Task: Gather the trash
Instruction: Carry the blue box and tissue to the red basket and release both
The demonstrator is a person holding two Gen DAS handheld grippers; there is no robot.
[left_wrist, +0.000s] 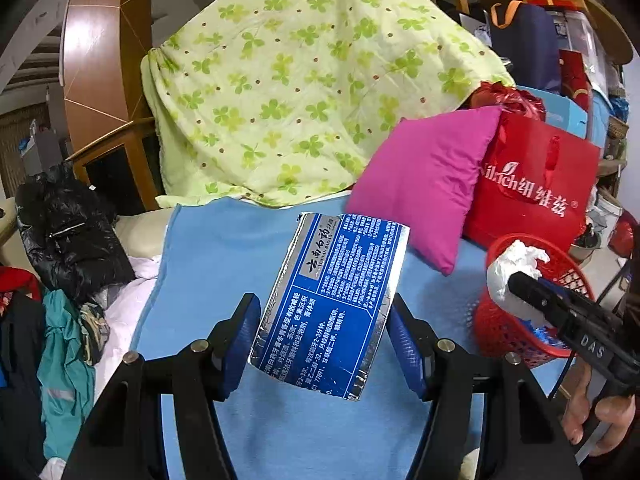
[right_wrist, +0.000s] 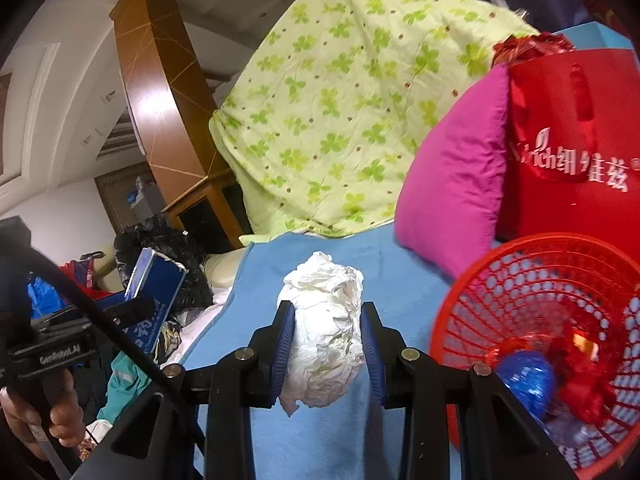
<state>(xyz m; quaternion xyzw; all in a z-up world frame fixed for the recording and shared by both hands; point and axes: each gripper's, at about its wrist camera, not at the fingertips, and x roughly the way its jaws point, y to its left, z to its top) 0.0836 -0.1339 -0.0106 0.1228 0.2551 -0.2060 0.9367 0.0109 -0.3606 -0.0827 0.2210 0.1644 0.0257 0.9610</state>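
Observation:
My left gripper (left_wrist: 324, 340) is shut on a flattened blue and silver toothpaste box (left_wrist: 332, 304) and holds it above the blue blanket (left_wrist: 208, 264). The box also shows in the right wrist view (right_wrist: 154, 280) at the left. My right gripper (right_wrist: 326, 340) is shut on a crumpled white paper wad (right_wrist: 324, 328), held just left of the red mesh basket (right_wrist: 520, 280). In the left wrist view the right gripper (left_wrist: 516, 284) holds the wad (left_wrist: 512, 268) at the basket's rim (left_wrist: 500, 328). Blue and red wrappers (right_wrist: 528, 380) lie inside the basket.
A green clover quilt (left_wrist: 300, 80) is piled at the back. A pink pillow (left_wrist: 424, 184) and a red shopping bag (left_wrist: 532, 184) stand right of it, behind the basket. A black jacket (left_wrist: 68, 236) and loose clothes (left_wrist: 64, 344) lie at the left.

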